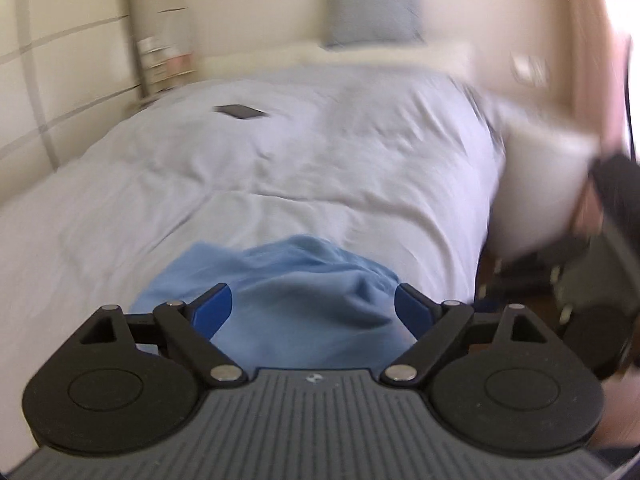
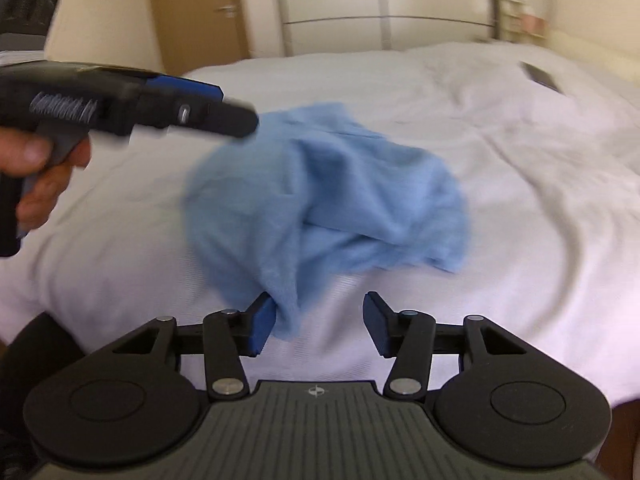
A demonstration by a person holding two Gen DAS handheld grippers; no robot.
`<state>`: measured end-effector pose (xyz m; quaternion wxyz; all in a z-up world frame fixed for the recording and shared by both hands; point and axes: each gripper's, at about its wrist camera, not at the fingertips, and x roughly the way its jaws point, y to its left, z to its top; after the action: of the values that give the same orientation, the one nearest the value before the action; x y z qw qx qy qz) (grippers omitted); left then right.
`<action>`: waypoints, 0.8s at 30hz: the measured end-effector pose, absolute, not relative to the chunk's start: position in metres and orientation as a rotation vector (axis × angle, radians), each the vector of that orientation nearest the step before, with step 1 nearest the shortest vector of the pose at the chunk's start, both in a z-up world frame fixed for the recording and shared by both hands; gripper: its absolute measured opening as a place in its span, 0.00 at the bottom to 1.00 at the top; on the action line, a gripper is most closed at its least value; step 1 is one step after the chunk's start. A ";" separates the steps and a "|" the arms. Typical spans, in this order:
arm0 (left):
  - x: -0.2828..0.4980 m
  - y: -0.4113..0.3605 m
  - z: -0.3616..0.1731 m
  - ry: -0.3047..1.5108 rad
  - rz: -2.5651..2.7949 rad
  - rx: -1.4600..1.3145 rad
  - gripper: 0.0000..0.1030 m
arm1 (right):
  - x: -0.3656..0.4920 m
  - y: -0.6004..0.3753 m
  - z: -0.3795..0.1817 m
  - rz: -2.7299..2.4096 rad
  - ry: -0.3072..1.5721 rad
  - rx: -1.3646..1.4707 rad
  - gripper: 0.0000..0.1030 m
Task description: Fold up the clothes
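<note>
A light blue garment [image 2: 340,184] lies crumpled on the white bed cover [image 2: 520,200]. My right gripper [image 2: 320,325] stands open at the garment's near edge. A tail of the cloth hangs against its left blue pad [image 2: 262,326], and the right pad is clear of it. My left gripper [image 1: 314,308] is open wide over the same garment [image 1: 304,280], with the cloth showing between its pads and neither pad pressing it. In the right wrist view the left gripper [image 2: 224,114] reaches in from the left, held by a hand [image 2: 36,168], its tip over the garment's far corner.
A dark flat object [image 1: 240,112] lies farther up the bed cover [image 1: 360,140]. A grey pillow [image 1: 372,4] leans on the wall at the head. The bed's edge drops off at the right beside a white piece of furniture [image 1: 540,184]. Wardrobe doors [image 2: 332,0] stand behind the bed.
</note>
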<state>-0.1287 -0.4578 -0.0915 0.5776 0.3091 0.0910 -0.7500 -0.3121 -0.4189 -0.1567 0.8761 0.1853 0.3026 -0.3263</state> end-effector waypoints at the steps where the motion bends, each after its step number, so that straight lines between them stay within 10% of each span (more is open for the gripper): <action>1: -0.137 -0.464 -0.099 0.182 -1.738 0.780 0.75 | -0.316 -0.422 -0.158 -0.704 0.631 0.392 0.50; 5: -0.138 -0.481 -0.122 0.189 -1.670 0.888 0.11 | -0.334 -0.431 -0.159 -0.767 0.620 0.413 0.52; 14: 0.017 -0.376 -0.057 0.378 -1.323 0.414 0.04 | -0.335 -0.451 -0.142 -0.750 0.544 0.364 0.55; 24: 0.078 -0.298 -0.107 0.583 -1.068 0.416 0.00 | -0.266 -0.475 -0.118 -0.630 0.455 0.214 0.66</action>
<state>0.0778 -0.2978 -0.1073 0.8003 0.1938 0.2717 -0.4981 -0.2663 -0.4747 -0.1177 0.9199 0.1044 0.2212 -0.3066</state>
